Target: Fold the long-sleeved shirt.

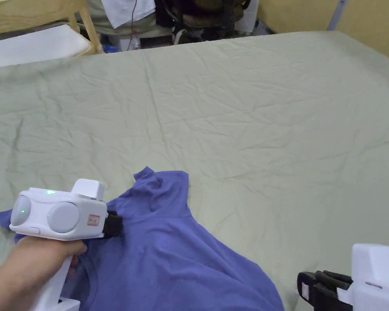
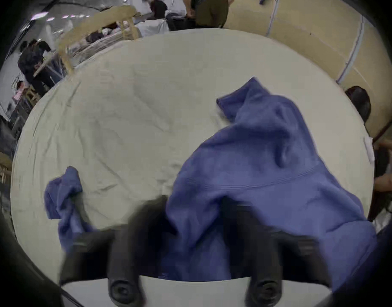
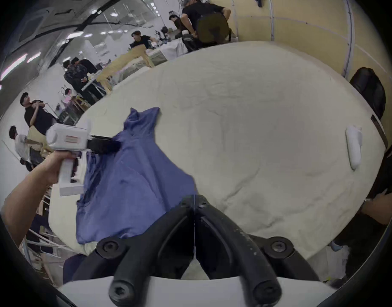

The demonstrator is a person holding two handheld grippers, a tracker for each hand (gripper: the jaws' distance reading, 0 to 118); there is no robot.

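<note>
A blue long-sleeved shirt (image 1: 169, 251) lies crumpled at the near edge of a pale green bed sheet (image 1: 250, 121), its neck (image 1: 161, 186) pointing away from me. A hand holds my left gripper (image 1: 116, 225) at the shirt's left shoulder. In the left gripper view the jaws (image 2: 192, 212) stand partly apart with a thick bunch of shirt (image 2: 268, 167) pinched between them, and a loose end of sleeve (image 2: 62, 192) lies to the left. My right gripper (image 3: 194, 201) hovers shut and empty beside the shirt's (image 3: 133, 179) right edge, also low right in the head view (image 1: 305, 289).
The creased sheet stretches wide beyond and right of the shirt. A white device (image 3: 354, 148) lies near the bed's right edge. A wooden chair (image 1: 35, 36) stands past the far left corner, a beige partition (image 1: 372, 20) far right. Several people stand behind.
</note>
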